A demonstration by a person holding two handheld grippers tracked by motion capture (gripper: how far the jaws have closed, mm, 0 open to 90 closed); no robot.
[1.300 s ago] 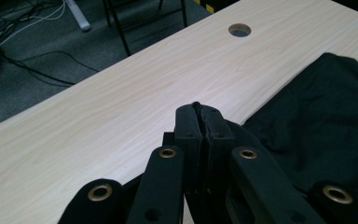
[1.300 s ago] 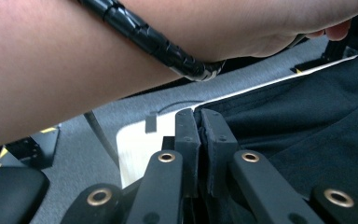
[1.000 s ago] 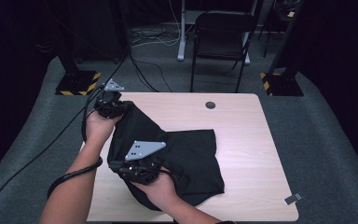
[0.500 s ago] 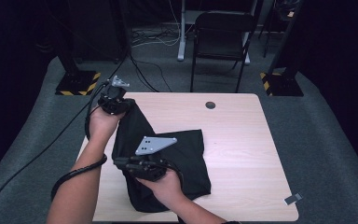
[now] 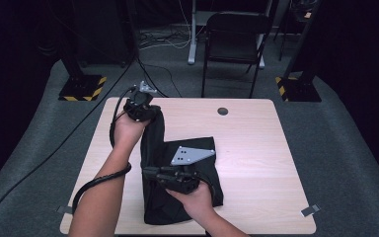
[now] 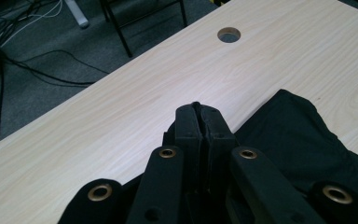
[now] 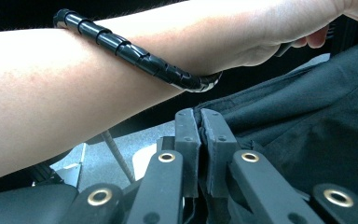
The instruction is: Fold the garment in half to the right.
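Nearest the camera in the high view: right claw [image 5: 150, 172], jaws pressed together on a fold of the black cloth [image 5: 197, 153], gripped at the cloth's left edge over the near half of the counter [image 5: 256, 148]. Grey three-cornered plate on top of that claw, tilted toward the far right. In the right gripper view, right claw [image 7: 200, 116] clamped tight on dark fabric [image 7: 307, 121], thin edge of cloth pinched between the two pads; bare left forearm [image 7: 98, 79] crossing just above, black ribbed cable [image 7: 140, 53] draped over it.

Black cloth spread across the middle and near-left part of the counter, lower portion bunched toward the near edge, one strip drawn up and away toward the far-left corner.

Farther off: left claw [image 5: 150, 106], held up near the counter's far-left corner, likewise closed on the cloth's far end. In the left gripper view, left claw [image 6: 200, 112] squeezed together with a sliver of fabric caught between the pads, more black cloth [image 6: 298, 140] trailing off to the right over pale wood.

Beyond that: round hole [image 5: 222, 111] in the counter near its far edge, apart from the cloth. Behind the counter, a dark chair [image 5: 234, 42] on grey carpet, cables on the floor.
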